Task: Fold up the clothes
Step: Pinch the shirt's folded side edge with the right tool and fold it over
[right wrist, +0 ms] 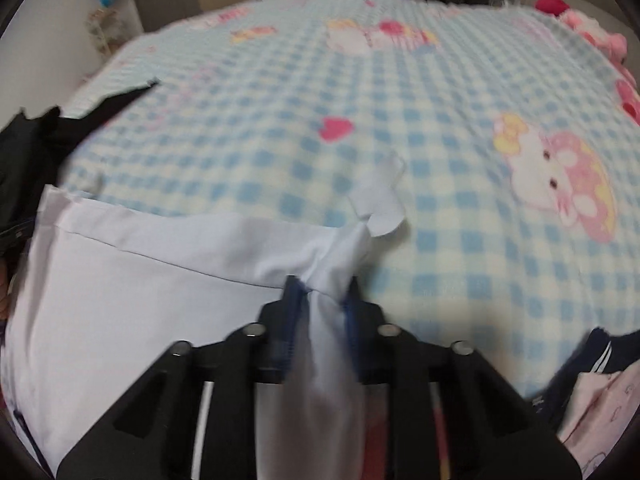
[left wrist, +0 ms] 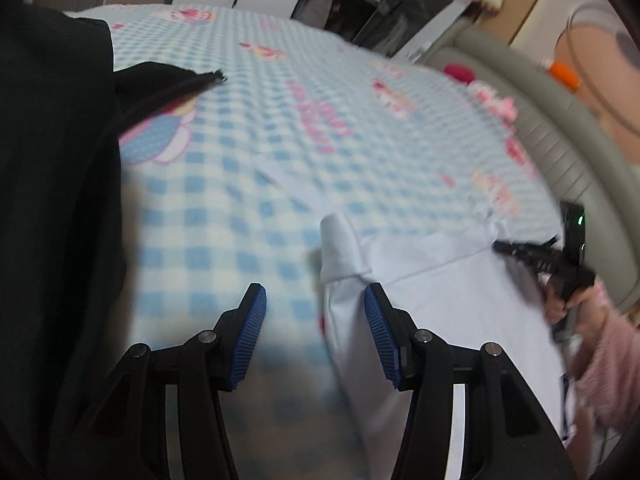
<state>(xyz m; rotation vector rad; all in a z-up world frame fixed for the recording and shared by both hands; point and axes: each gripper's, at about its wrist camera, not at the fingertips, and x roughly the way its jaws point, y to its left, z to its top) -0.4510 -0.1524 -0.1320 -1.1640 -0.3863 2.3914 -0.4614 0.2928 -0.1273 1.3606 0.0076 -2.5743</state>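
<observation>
A white garment (left wrist: 440,300) lies spread on the blue-checked blanket (left wrist: 240,208) of a bed. My left gripper (left wrist: 314,294) hovers open over the garment's left edge. Its right pad (left wrist: 378,320) is over the white cloth beside a folded corner, and nothing is pinched. My right gripper (right wrist: 323,284) is shut on a bunched corner of the white garment (right wrist: 140,300), which runs down between its blue pads. In the left wrist view, the right gripper (left wrist: 504,249) shows at the garment's far right, held by a hand in a pink sleeve (left wrist: 600,352).
A black zipped garment (left wrist: 60,160) covers the bed's left side and also shows as the black garment (right wrist: 24,152) in the right wrist view. Navy and pink clothes (right wrist: 592,380) lie at the lower right. A grey padded headboard (left wrist: 560,152) borders the bed, with plush toys (left wrist: 492,96) by it.
</observation>
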